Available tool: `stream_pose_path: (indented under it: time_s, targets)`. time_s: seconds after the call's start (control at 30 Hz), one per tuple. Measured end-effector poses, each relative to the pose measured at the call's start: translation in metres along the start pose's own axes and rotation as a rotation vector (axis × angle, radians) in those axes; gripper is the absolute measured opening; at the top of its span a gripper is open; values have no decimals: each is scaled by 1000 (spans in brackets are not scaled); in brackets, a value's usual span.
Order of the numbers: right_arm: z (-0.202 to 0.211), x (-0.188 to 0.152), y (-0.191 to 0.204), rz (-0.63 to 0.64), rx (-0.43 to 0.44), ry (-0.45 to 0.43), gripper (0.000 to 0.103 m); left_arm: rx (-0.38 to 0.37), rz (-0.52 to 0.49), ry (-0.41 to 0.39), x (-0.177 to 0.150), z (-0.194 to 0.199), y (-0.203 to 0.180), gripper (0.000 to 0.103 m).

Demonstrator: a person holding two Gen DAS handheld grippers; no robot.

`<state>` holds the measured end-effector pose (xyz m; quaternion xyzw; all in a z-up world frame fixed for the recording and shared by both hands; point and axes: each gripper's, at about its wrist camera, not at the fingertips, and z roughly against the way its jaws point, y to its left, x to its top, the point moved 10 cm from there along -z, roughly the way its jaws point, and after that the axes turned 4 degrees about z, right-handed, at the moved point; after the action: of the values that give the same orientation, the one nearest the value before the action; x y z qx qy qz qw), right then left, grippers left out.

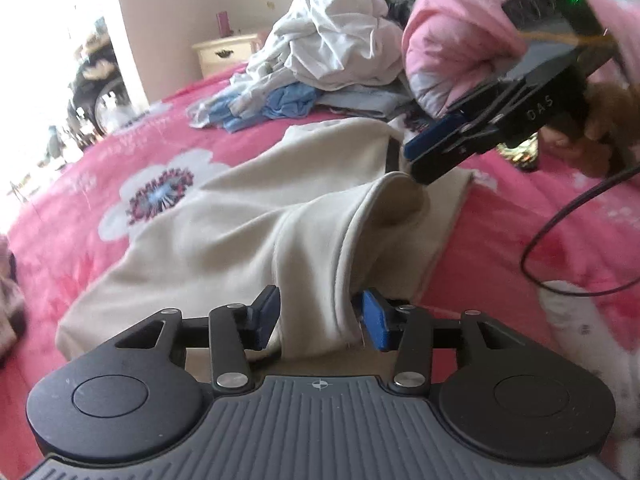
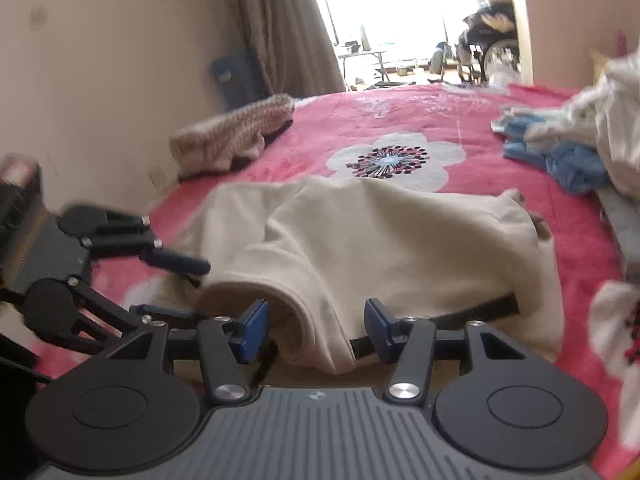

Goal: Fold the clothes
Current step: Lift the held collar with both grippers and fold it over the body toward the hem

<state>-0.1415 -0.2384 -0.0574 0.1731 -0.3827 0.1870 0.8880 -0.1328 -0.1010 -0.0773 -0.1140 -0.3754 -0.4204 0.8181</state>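
Garment (image 1: 224, 216) hem between parted fingers (image 1: 266, 316)

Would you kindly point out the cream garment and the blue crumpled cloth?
Cream fabric garment (image 2: 400, 240), right wrist view, on its flat middle.
Blue crumpled cloth (image 1: 290, 100), left wrist view, on its bunched centre.

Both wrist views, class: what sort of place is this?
Most likely a bedroom: a pink floral bedspread bearing a cream garment, a pile of clothes, and a cream nightstand beside it.

Place: a home bedroom
Bed: pink floral bedspread (image 2: 400, 116) under everything
Furniture: cream nightstand (image 1: 224, 52) by the wall
Window side: curtain (image 2: 280, 28), bright opening beyond, possibly a balcony
Clutter: heaped laundry pile (image 1: 332, 48)
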Motion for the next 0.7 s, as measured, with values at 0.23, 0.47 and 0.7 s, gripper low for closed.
stream_pose_path:
  time_s: [0.23,0.47,0.7]
  targets:
    - [-4,-4,18,207,-136,-32,10,128,-124,-7,1,-20,-13,8]
    - [0,-7,39,514,-208,-31,7,81,-253,-3,-6,-4,-22,4]
    - [-34,-61,40,687,-192,143,7,9,-339,88,-29,-19,-34,4]
